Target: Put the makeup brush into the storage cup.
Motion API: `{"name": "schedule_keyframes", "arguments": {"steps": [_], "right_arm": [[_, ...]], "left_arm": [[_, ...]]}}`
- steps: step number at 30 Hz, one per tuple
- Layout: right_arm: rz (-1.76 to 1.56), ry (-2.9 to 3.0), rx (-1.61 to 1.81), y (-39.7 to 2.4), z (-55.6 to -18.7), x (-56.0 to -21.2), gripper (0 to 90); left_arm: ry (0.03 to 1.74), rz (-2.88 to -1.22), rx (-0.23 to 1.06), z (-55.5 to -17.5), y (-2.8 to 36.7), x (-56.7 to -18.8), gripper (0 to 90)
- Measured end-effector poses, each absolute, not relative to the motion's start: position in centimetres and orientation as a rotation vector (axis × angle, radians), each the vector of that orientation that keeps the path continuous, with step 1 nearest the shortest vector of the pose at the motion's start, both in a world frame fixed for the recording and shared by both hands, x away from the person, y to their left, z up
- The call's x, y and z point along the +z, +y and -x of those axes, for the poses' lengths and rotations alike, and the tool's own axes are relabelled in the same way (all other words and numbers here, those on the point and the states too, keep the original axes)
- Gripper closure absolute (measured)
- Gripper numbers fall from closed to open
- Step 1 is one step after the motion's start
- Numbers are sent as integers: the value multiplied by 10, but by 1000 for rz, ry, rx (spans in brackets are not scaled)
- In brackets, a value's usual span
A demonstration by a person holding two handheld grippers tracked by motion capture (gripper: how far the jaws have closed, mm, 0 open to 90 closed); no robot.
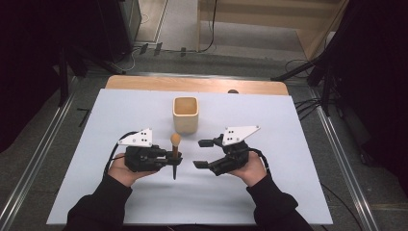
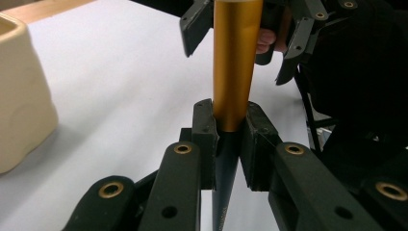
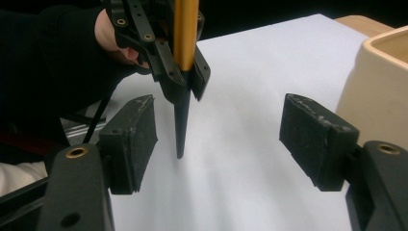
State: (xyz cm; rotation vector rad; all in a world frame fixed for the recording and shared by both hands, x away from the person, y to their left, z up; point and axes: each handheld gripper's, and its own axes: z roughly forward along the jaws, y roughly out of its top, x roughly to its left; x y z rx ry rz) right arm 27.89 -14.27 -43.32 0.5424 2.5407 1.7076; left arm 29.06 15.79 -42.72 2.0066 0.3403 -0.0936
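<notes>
A slim tool (image 1: 175,147) with a rounded tan head, a gold shaft and a black pointed end stands upright, point down over the white sheet. My left gripper (image 1: 173,160) is shut on it where gold meets black; the left gripper view has the pads (image 2: 204,139) pressing both sides of the tool (image 2: 235,62). My right gripper (image 1: 204,154) faces it from the right, open, with nothing between its pads (image 3: 130,139). In the right gripper view the tool (image 3: 184,43) hangs ahead of the open jaws, its tip close to the sheet. A cream square cup (image 1: 185,114) stands behind both grippers.
A white sheet (image 1: 120,192) covers the table, with a bare wooden strip (image 1: 192,84) along the far edge. The cup (image 3: 380,82) is close to the right gripper's right pad and sits at the left in the left gripper view (image 2: 19,96). Cables and dark stands lie on the floor beyond.
</notes>
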Motion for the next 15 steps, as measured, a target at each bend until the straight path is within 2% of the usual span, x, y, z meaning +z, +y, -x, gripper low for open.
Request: {"name": "schedule_keyframes", "arguments": {"steps": [4, 15], "right_arm": [[-529, 2477, 1750, -150, -273, -435, 244], [-603, 2405, 1723, -165, -266, -444, 221]], "left_arm": [[350, -1999, -77, -290, 162, -425, 791], [365, -1997, -54, -292, 164, -422, 791]]}}
